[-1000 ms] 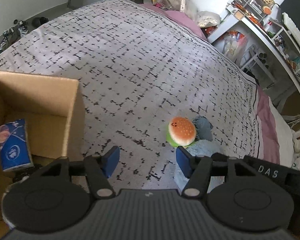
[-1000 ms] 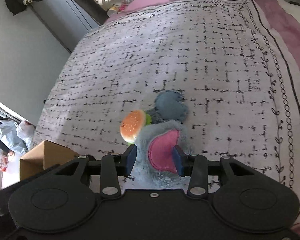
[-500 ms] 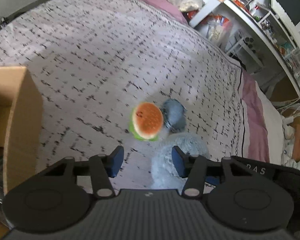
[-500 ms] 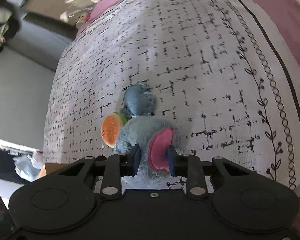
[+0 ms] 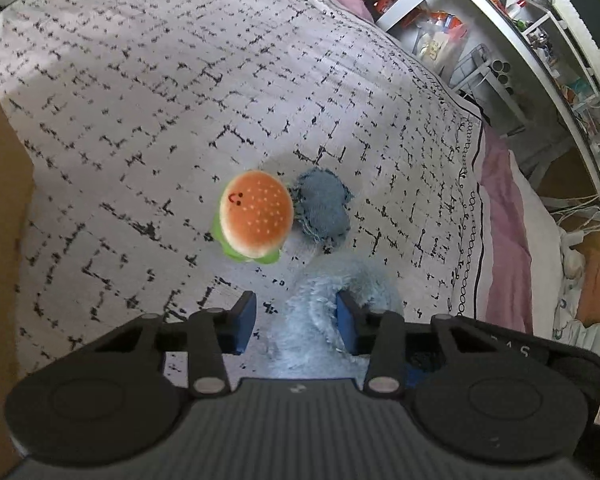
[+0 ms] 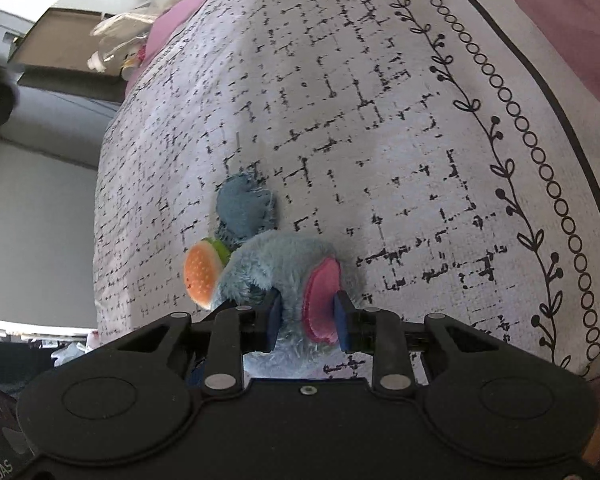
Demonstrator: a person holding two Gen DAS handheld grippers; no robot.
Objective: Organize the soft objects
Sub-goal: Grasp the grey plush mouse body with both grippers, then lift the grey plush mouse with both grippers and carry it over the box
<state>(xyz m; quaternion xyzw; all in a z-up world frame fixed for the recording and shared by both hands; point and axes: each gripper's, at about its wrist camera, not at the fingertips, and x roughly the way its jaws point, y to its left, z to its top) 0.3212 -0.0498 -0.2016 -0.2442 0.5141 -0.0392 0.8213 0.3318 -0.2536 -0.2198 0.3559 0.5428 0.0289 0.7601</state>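
A fluffy blue plush toy [image 6: 276, 260] with a pink ear [image 6: 320, 300] lies on the patterned bed cover [image 6: 380, 120]. My right gripper [image 6: 307, 312] is shut on it, its pads pressing the head on both sides of the ear. A round burger plush [image 5: 256, 216] with a green edge sits against the toy's far side, next to a darker blue flat part [image 5: 322, 210]. My left gripper [image 5: 294, 312] is closing just in front of the burger. The blue fur [image 5: 320, 288] touches only its right finger, and the left finger stands free.
A cardboard box wall [image 5: 0, 220] rises at the left edge of the left wrist view. A pink sheet [image 5: 504, 240] borders the cover on the right. Beyond it stand cluttered white shelves [image 5: 540, 40]. Bags and bottles [image 6: 120, 40] lie past the bed's far end.
The left gripper has moved right and closer to the burger and plush, its jaws narrowing; the box slid off to the left. The right gripper rolled and its jaws closed on the plush's head.
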